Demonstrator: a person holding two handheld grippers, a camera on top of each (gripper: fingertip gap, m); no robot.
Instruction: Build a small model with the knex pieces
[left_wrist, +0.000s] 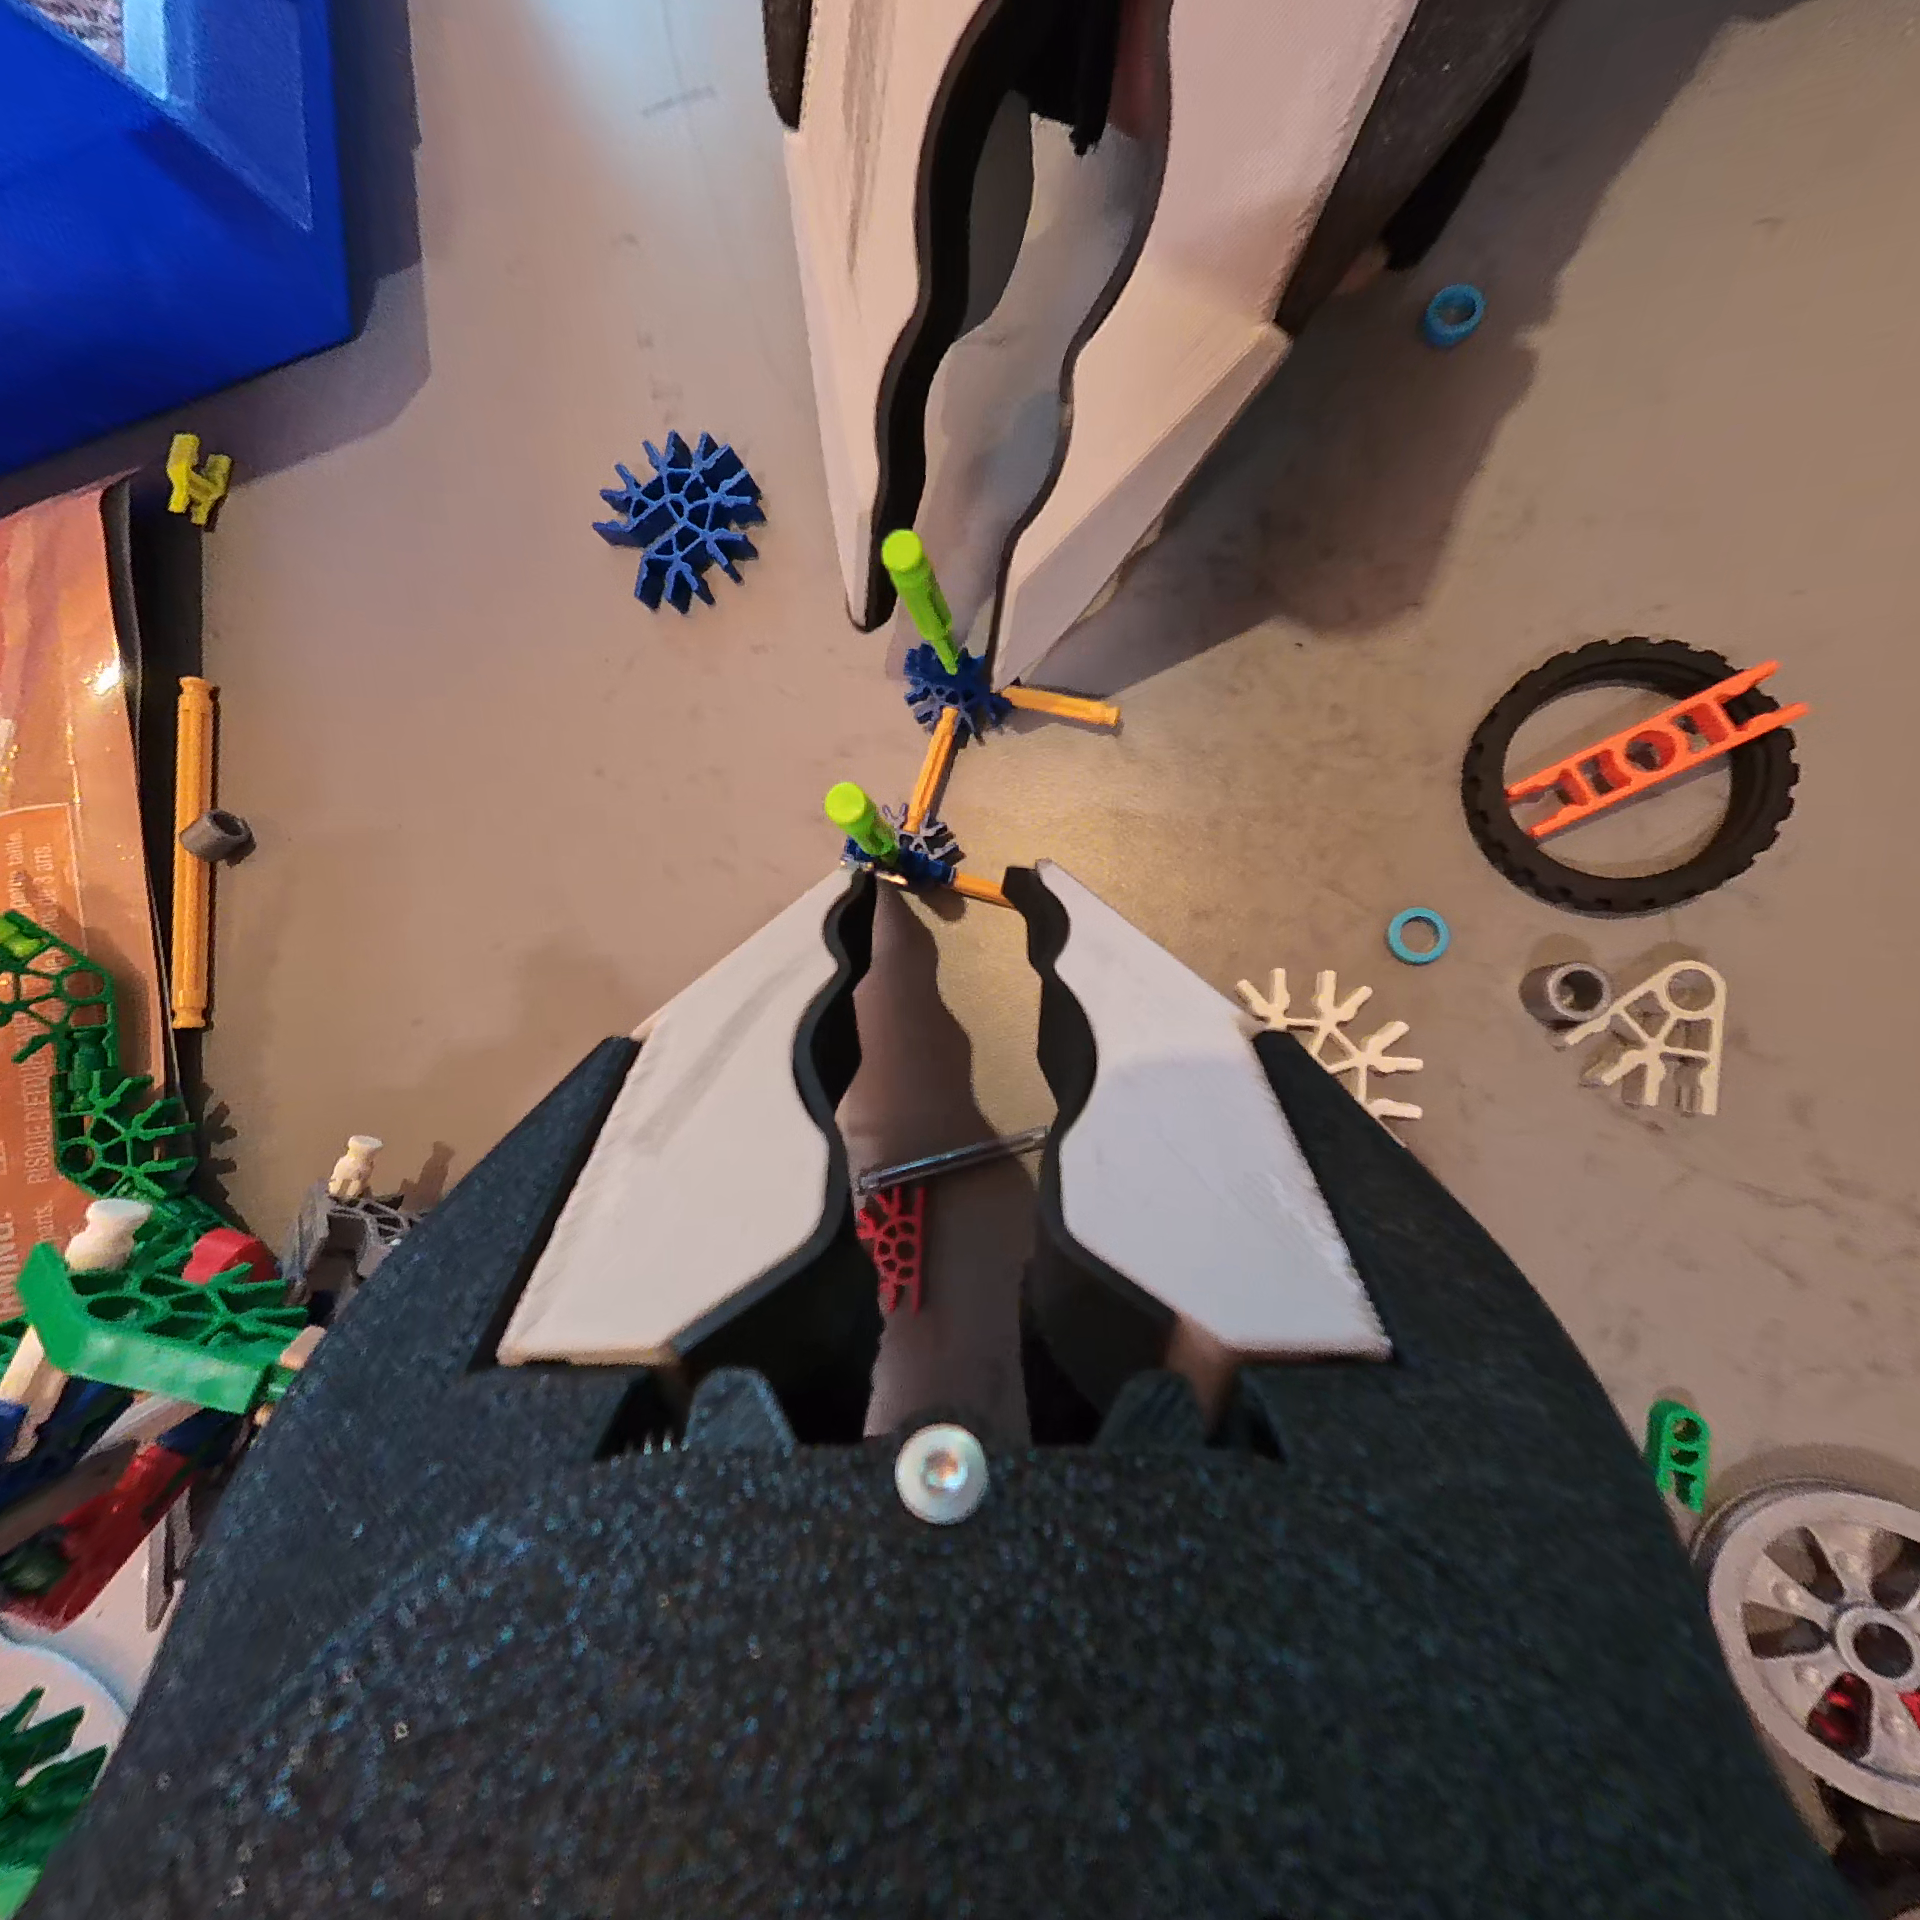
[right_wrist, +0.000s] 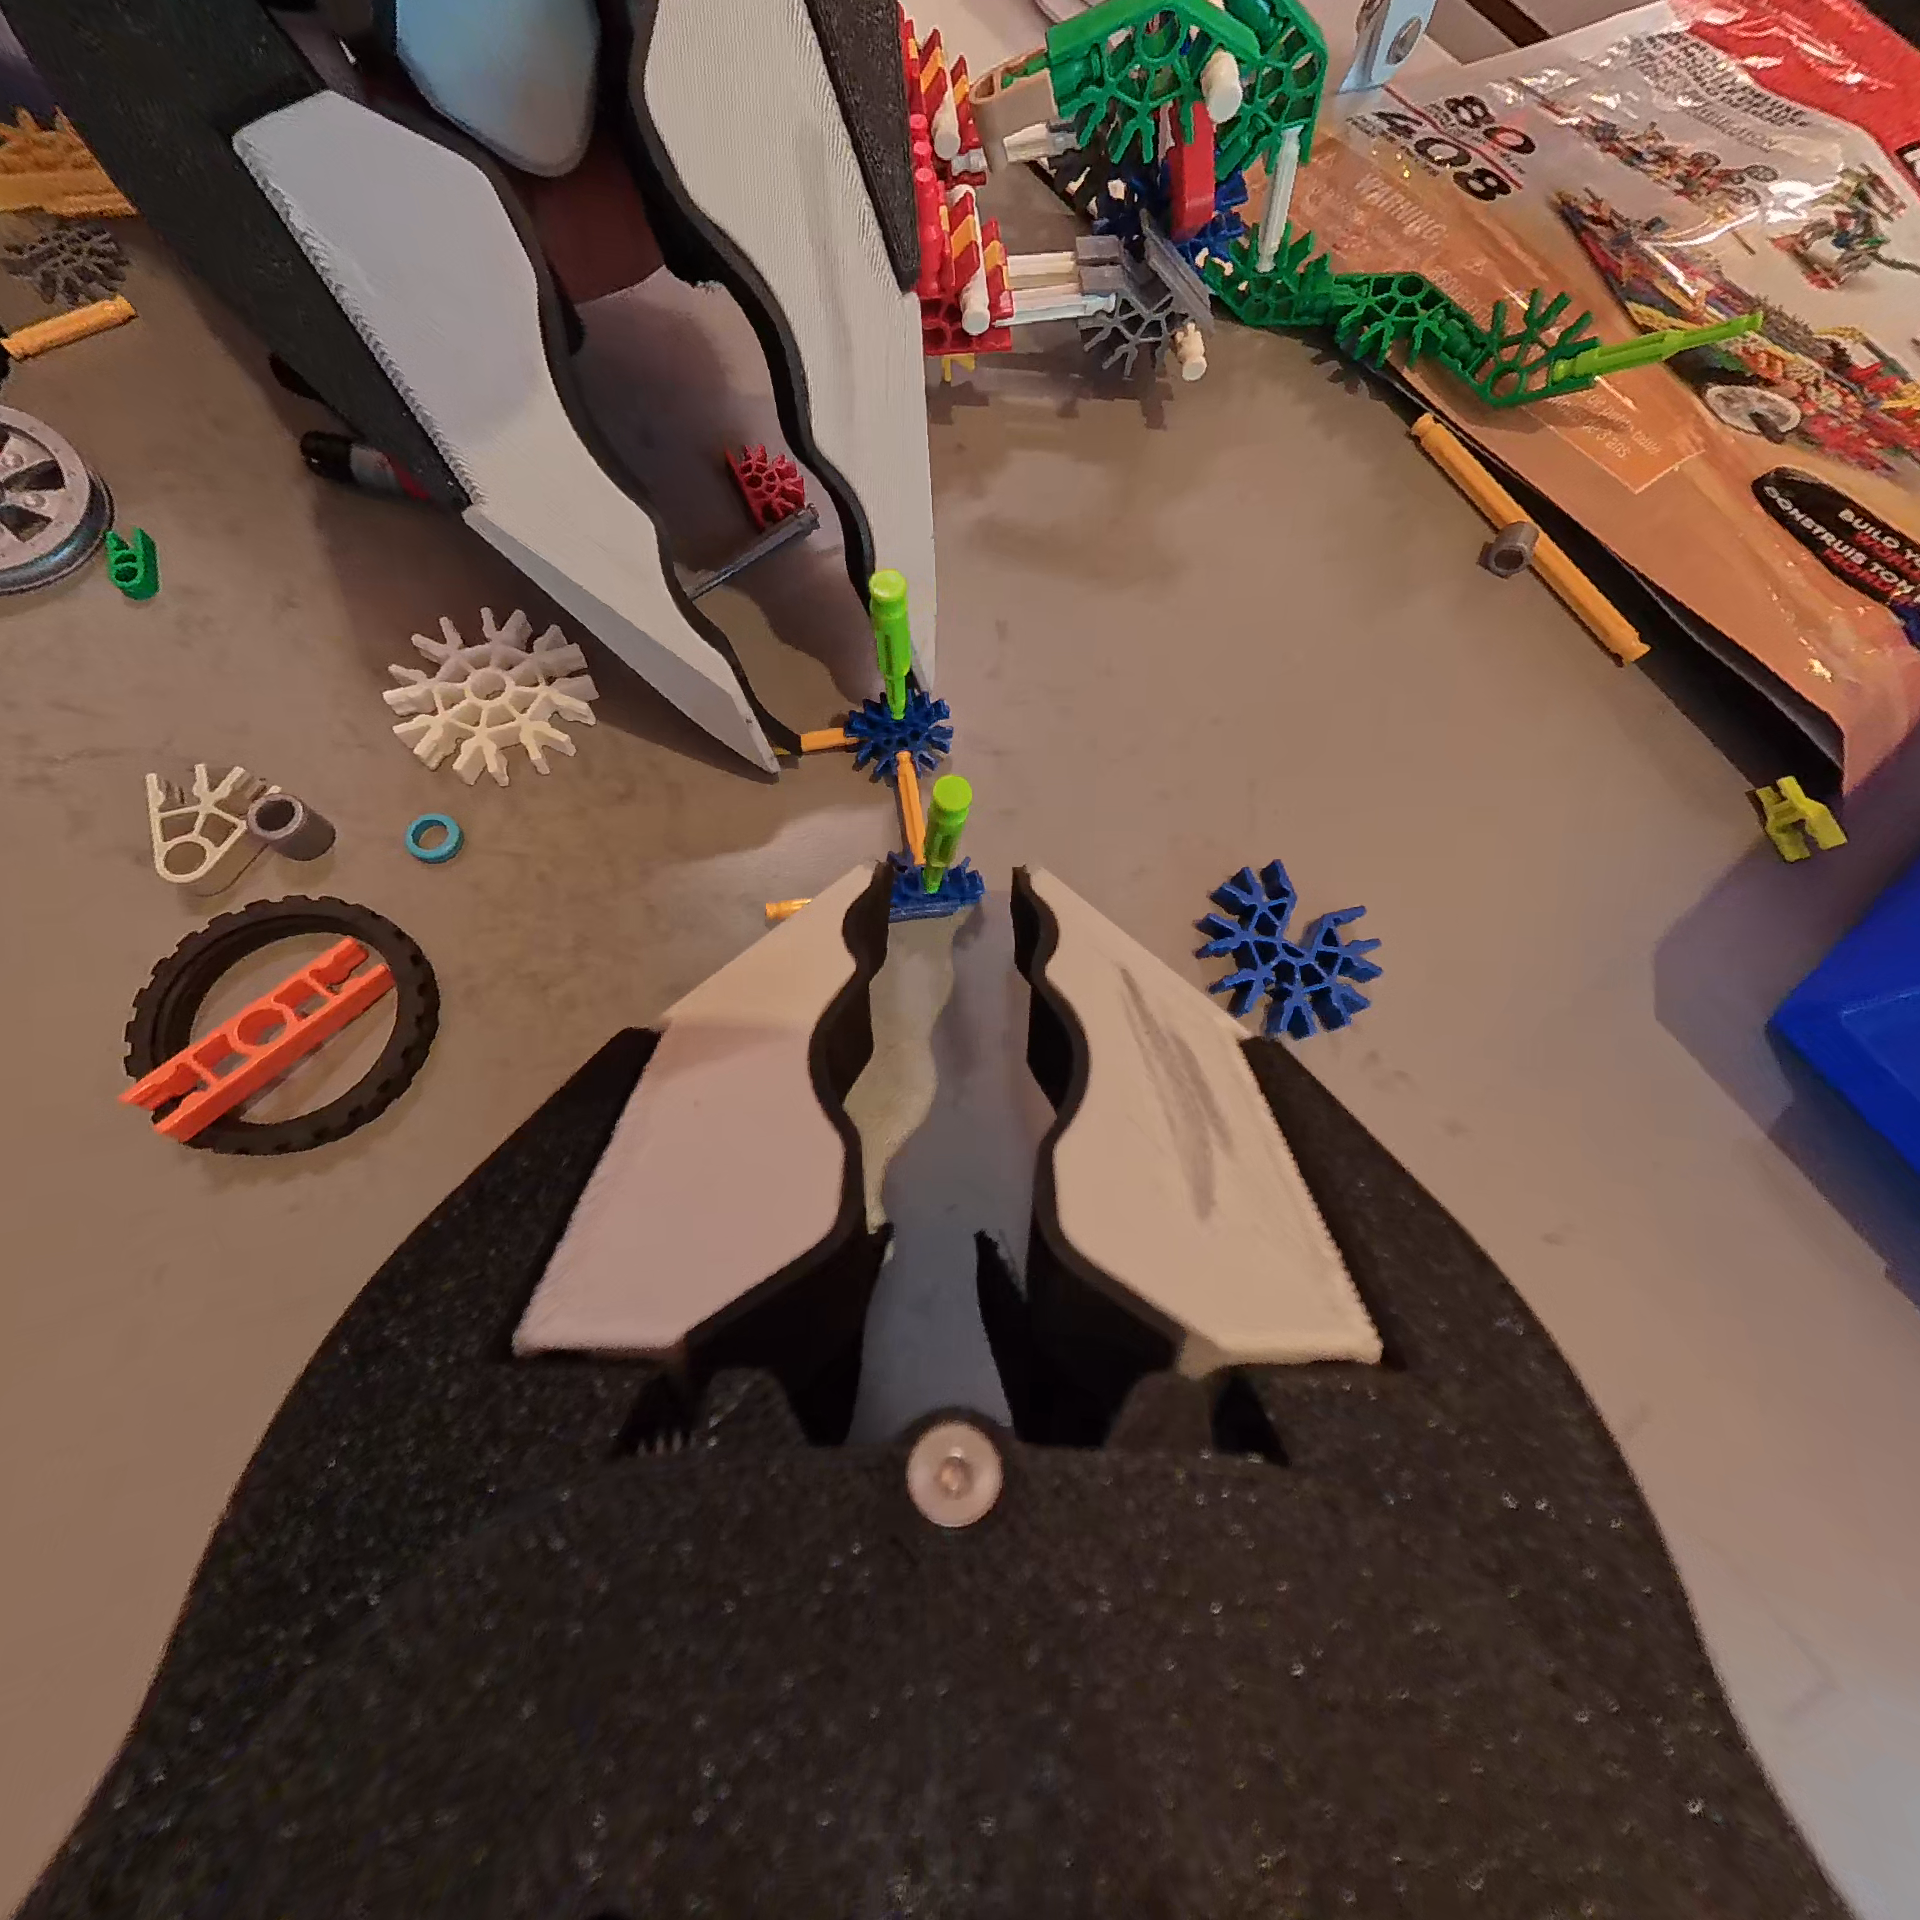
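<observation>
My left gripper sits at centre frame, fingers parted with a clear gap – nothing clamped. Its tips flank a blue connector with a lime green rod standing up out of it. One fingertip touches the connector's edge; the other tip is just beside a short yellow rod sticking out sideways.

Another yellow rod links that connector to a second blue connector, also with an upright lime rod. My right gripper has its tips either side of this second connector – jaws apart, and I cannot tell if they pinch it.

Both assemblies rest on the grey table.

Loose bits around:
- blue snowflake connector, upper middle of the left view
- black tyre with an orange part lying across it, right side
- white snowflake connector just right of my left fingers
- two teal rings
- grey spoked wheel, lower right
- long yellow rod and green built model at left edge
- blue bin, upper left
</observation>
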